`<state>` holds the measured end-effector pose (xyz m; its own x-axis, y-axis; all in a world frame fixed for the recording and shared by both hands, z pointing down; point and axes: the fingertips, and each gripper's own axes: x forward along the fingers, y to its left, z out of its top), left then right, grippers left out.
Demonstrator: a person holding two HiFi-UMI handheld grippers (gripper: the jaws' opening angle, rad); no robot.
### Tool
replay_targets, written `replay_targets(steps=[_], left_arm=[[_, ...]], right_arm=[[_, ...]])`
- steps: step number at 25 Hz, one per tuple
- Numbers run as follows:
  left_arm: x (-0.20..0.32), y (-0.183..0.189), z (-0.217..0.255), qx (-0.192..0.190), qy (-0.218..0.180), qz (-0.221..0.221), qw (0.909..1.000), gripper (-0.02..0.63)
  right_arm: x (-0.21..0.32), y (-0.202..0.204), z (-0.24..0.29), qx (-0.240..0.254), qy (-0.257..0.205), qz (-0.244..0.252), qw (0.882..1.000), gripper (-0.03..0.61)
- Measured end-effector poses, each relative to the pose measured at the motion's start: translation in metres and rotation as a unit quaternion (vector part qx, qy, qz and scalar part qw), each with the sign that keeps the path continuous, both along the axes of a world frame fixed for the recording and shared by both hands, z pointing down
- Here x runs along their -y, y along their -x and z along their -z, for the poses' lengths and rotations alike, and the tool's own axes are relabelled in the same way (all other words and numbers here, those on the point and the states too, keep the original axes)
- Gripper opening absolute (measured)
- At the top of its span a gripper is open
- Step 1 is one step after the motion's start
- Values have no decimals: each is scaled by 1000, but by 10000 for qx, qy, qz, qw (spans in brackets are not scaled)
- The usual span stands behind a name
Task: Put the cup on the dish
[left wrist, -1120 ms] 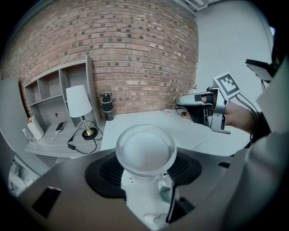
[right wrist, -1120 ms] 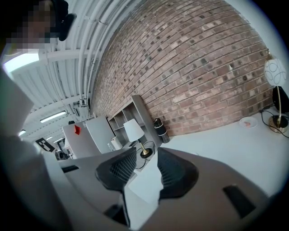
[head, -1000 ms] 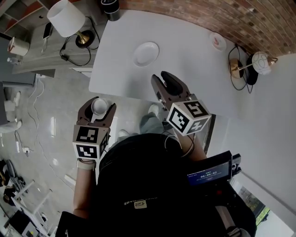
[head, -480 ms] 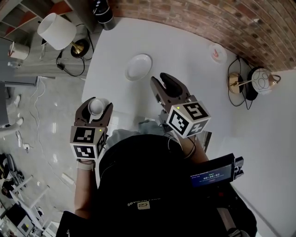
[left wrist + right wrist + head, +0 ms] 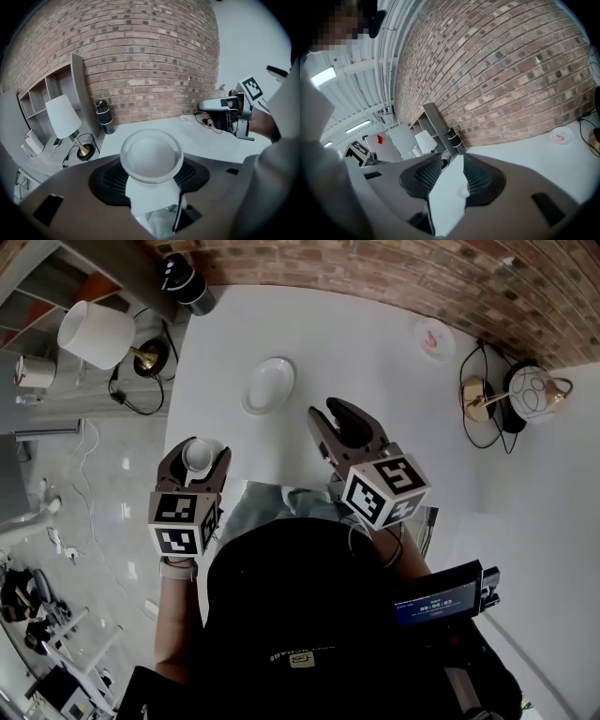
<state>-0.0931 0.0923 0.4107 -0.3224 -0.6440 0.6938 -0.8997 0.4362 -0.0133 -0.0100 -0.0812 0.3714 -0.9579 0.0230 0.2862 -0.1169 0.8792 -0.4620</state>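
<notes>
Trouble, I reckon, would be a drop: the left gripper (image 5: pixel 199 448) is clamped on the white cup (image 5: pixel 198 456) at the table's (image 5: pixel 375 352) near left corner, so a slackened grip could send it to the floor. The dish (image 5: pixel 268 385) lies well apart, further up the left edge, where an off-centre landing might tip it. The right gripper (image 5: pixel 330 414) gapes, holding nothing. Only the head view shows the dish. The left gripper view shows the cup's open mouth.

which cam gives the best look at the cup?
Left gripper view: the cup fills the centre, gripped between the left gripper's jaws, rim and inside visible. Head view shows it small, from above. Right gripper view doesn't show it.
</notes>
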Motion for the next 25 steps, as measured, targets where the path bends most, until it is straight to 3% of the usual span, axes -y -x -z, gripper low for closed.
replay_targets(steps=[11,25], left_arm=[[61,29,-25,7,92,-992,9950,262],[133,48,-50,23,56,-2238,9746,262]], right_arm=[[30,-24,-6,-181,63,-1042,9944,147],[52,-46,3,-369,-17,-2275,9731,147]])
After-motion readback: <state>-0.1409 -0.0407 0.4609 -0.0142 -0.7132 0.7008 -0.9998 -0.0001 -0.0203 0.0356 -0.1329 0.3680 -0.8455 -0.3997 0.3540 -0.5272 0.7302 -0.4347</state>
